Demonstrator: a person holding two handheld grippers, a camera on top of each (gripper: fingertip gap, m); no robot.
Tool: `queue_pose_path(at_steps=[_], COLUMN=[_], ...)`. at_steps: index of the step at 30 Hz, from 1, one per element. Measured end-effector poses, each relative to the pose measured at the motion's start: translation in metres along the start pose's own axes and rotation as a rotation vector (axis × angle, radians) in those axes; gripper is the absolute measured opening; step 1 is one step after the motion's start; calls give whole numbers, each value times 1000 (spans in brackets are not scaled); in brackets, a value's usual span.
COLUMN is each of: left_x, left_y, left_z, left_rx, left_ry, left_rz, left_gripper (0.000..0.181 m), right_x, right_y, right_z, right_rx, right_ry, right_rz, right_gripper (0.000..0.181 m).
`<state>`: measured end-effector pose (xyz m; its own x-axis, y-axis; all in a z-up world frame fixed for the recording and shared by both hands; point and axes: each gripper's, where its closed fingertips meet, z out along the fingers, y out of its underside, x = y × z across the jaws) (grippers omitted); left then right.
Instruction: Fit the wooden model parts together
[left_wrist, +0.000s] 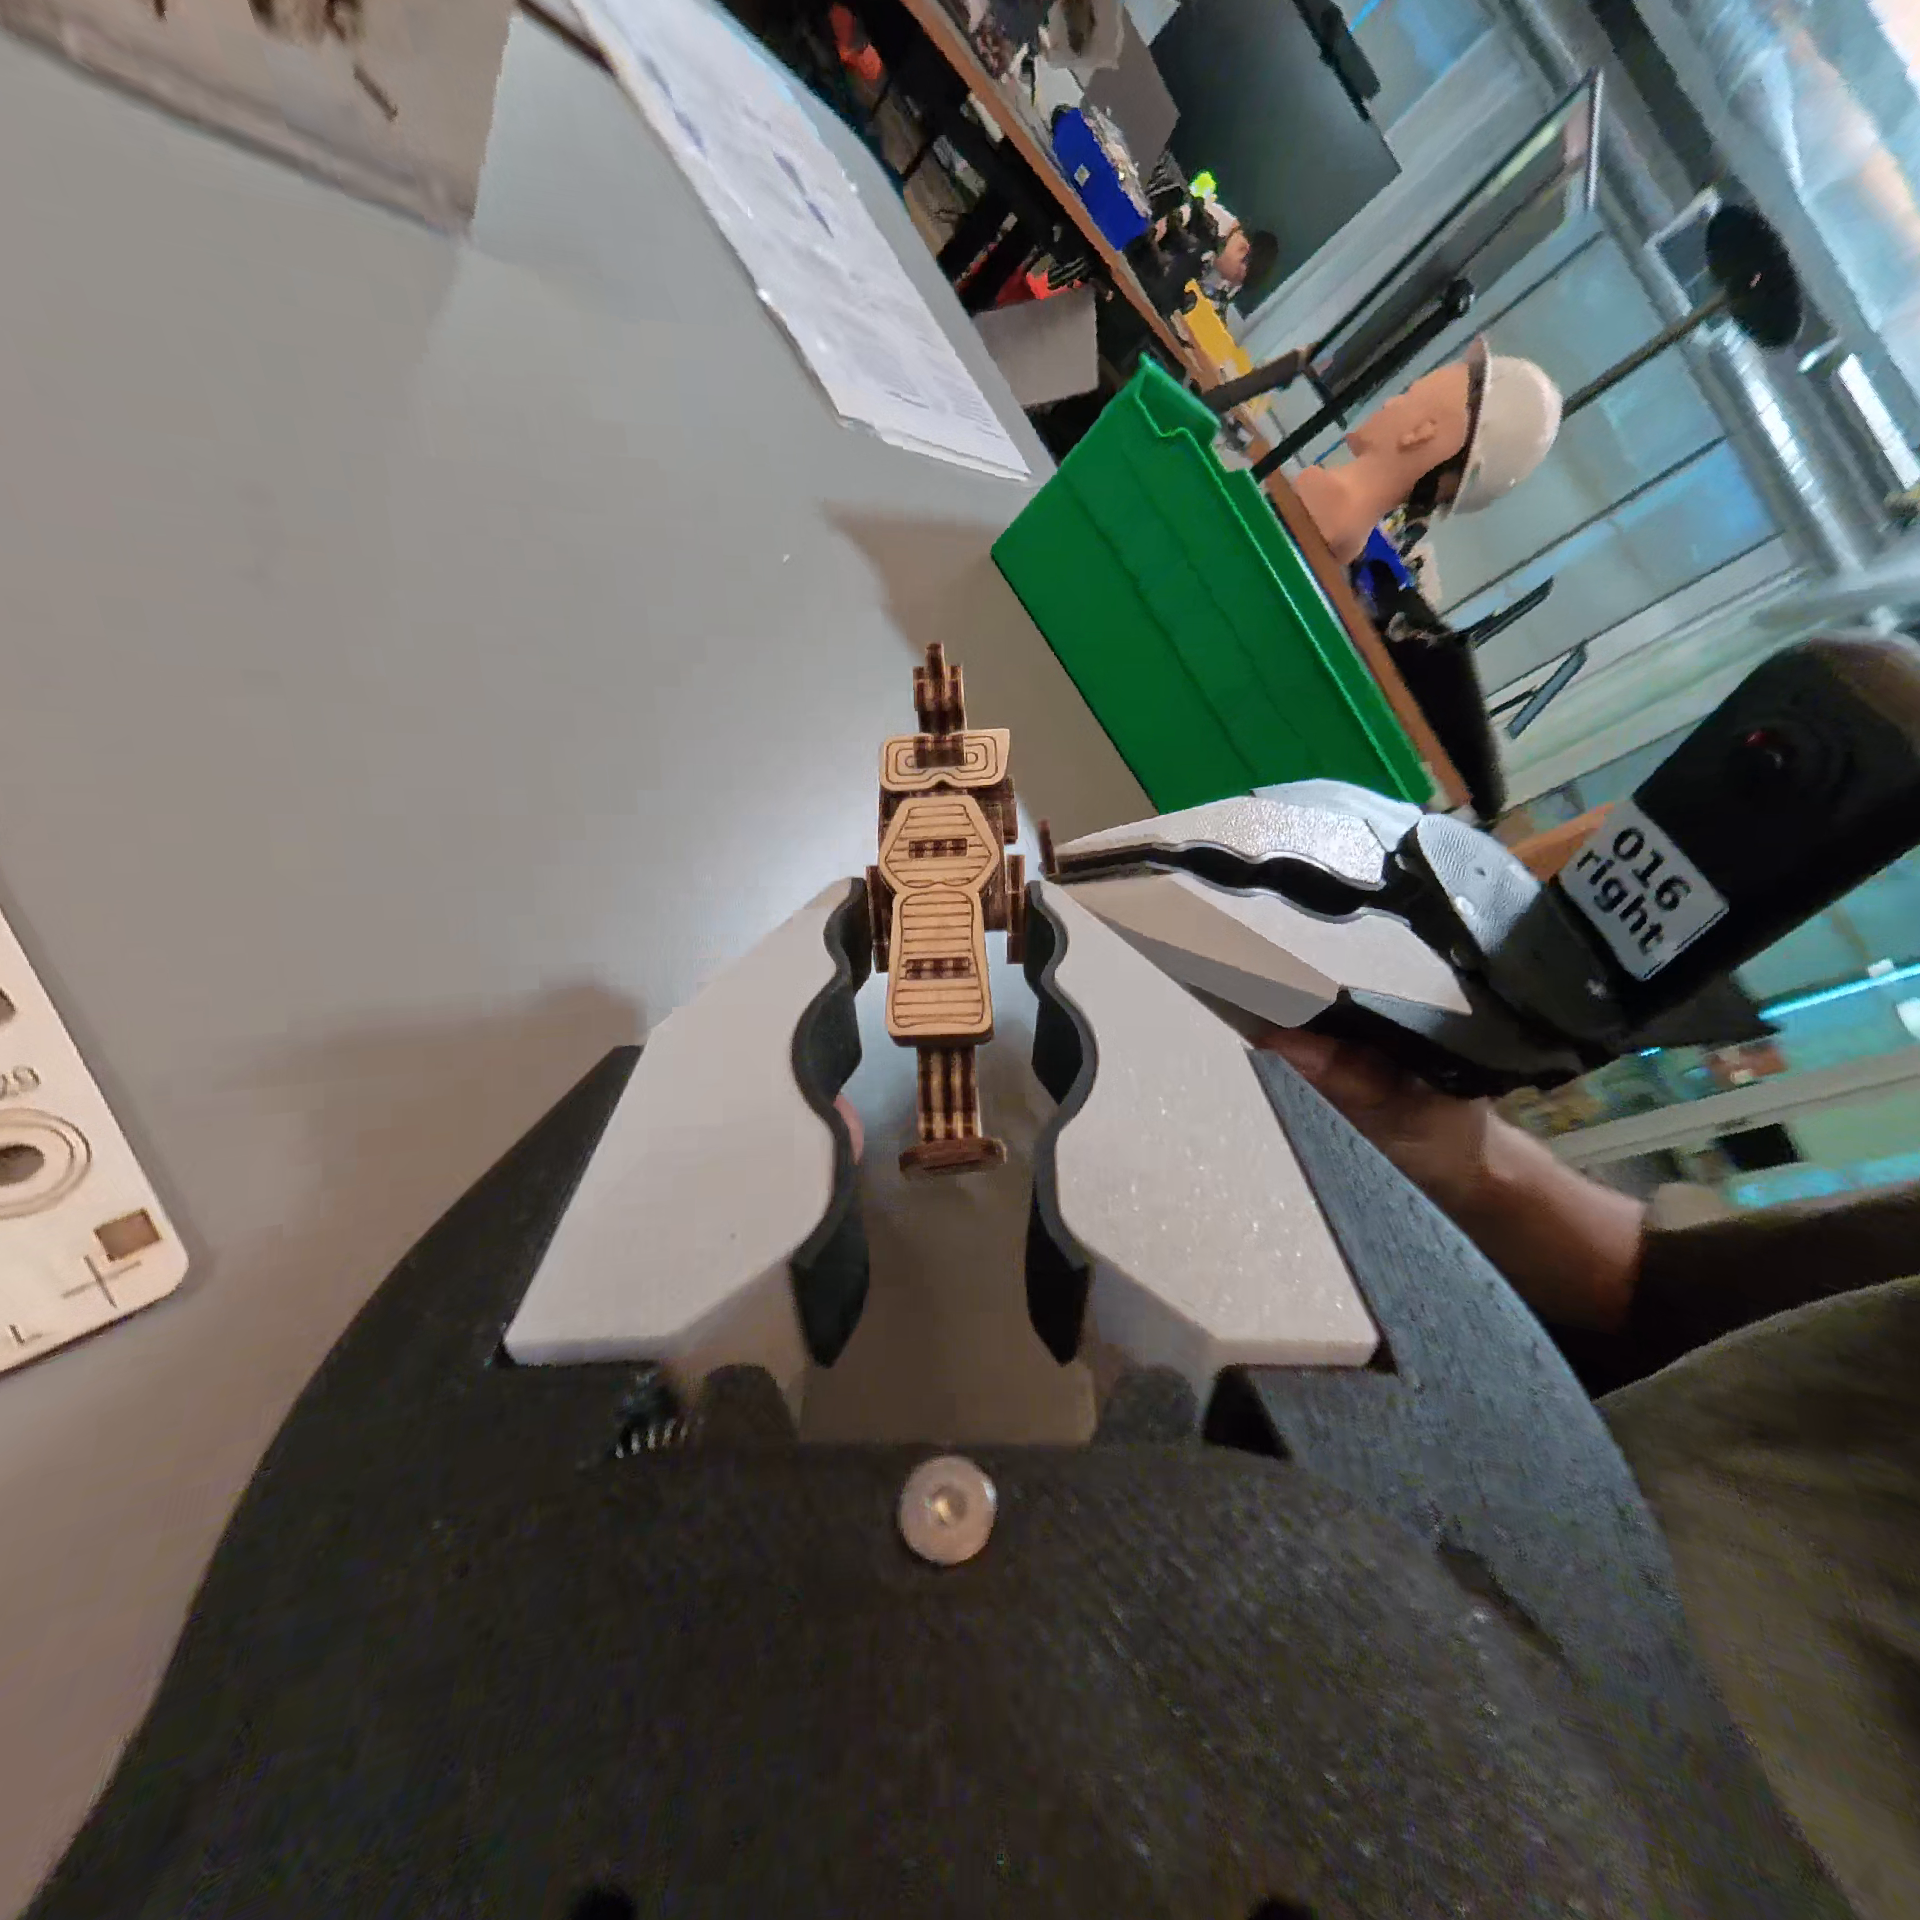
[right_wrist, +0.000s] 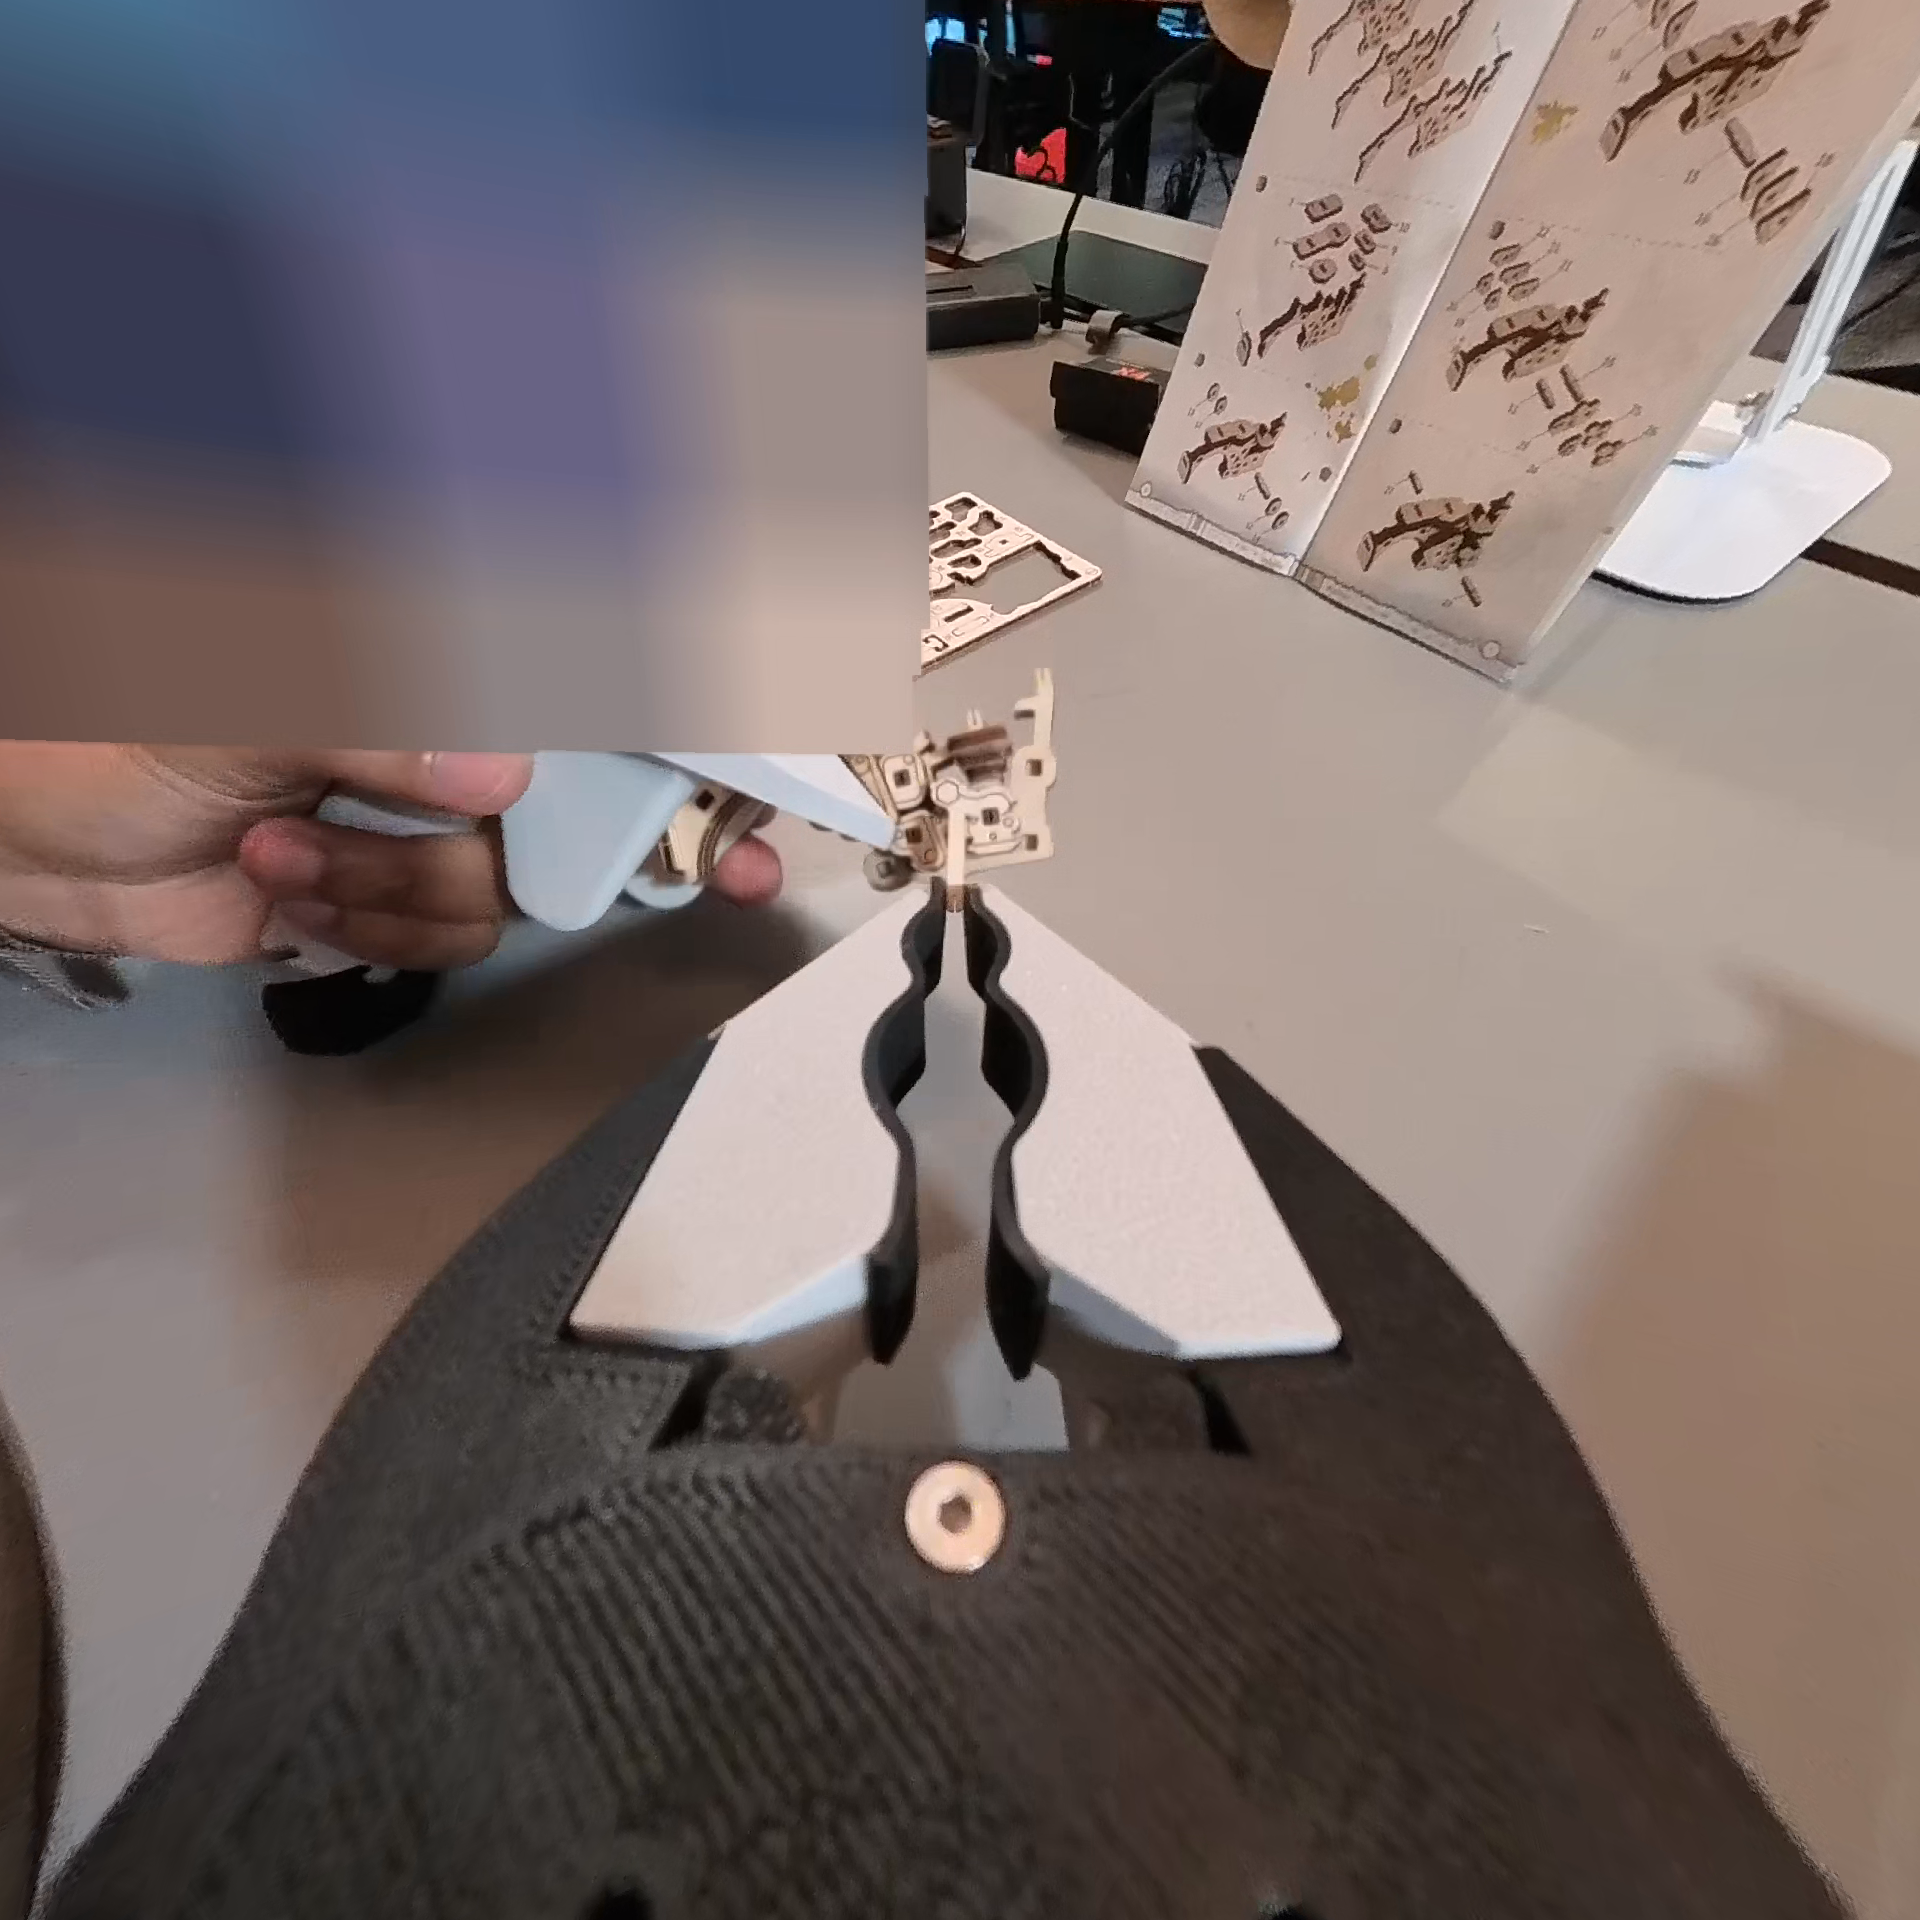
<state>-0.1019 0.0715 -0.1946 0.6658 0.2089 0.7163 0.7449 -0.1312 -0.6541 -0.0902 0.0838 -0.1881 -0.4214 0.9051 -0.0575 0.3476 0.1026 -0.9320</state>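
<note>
Holding the half-built wooden model (left_wrist: 940, 914) made of thin, light brown laser-cut pieces, the left gripper (left_wrist: 948, 935) is squeezing it between its two grey fingers with wavy black pads. The model is sticking up past the fingertips, above the pale grey table (left_wrist: 416, 623).

The right gripper (right_wrist: 954, 906) is coming in from the side. Its fingers are almost together, and they are pinching a small, thin wooden piece (right_wrist: 953, 868) at the very tips. That small piece is touching the side of the model. In the left wrist view, the right gripper's tips are sitting just beside the model's edge.

A person's hand (right_wrist: 343, 862) is wrapping around the left gripper's handle.

A flat wooden sheet with cut-out holes (right_wrist: 997, 566) is lying on the table behind the model. A folded white paper with pictures of building steps (right_wrist: 1455, 343) is standing up farther back, leaning by a white stand (right_wrist: 1766, 499). A green plastic bin (left_wrist: 1195, 613) is sitting near the table's far edge. A dummy head wearing a white hard hat (left_wrist: 1455, 436) is standing well behind it.
</note>
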Motion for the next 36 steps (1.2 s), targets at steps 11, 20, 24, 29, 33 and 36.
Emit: queue_pose_path(at_steps=[11, 20, 24, 29, 33, 36], left_x=[-10, -4, -3, -5, -4, -1], left_y=[-4, 3, 6, 4, 4, -1], left_z=[-1, 2, 3, 3, 3, 1], left_rx=[10, -34, -46, -51, -50, -28], left_ry=[109, 104, 56, -27, -52, -44], left_rz=[-322, -246, -128, 58, 125, 157], left_gripper=[25, 25, 25, 26, 26, 25], right_x=[-3, -8, -10, -13, -15, -12], right_y=[10, 9, 12, 15, 14, 17], right_z=[2, 0, 0, -1, -1, -1], right_rx=[-61, -51, -69, -83, -81, -94], right_ry=[-17, -31, -15, 7, 10, 16], right_rz=[12, -24, -80, -166, -191, -188], right_gripper=[1, 1, 1, 1, 1, 1])
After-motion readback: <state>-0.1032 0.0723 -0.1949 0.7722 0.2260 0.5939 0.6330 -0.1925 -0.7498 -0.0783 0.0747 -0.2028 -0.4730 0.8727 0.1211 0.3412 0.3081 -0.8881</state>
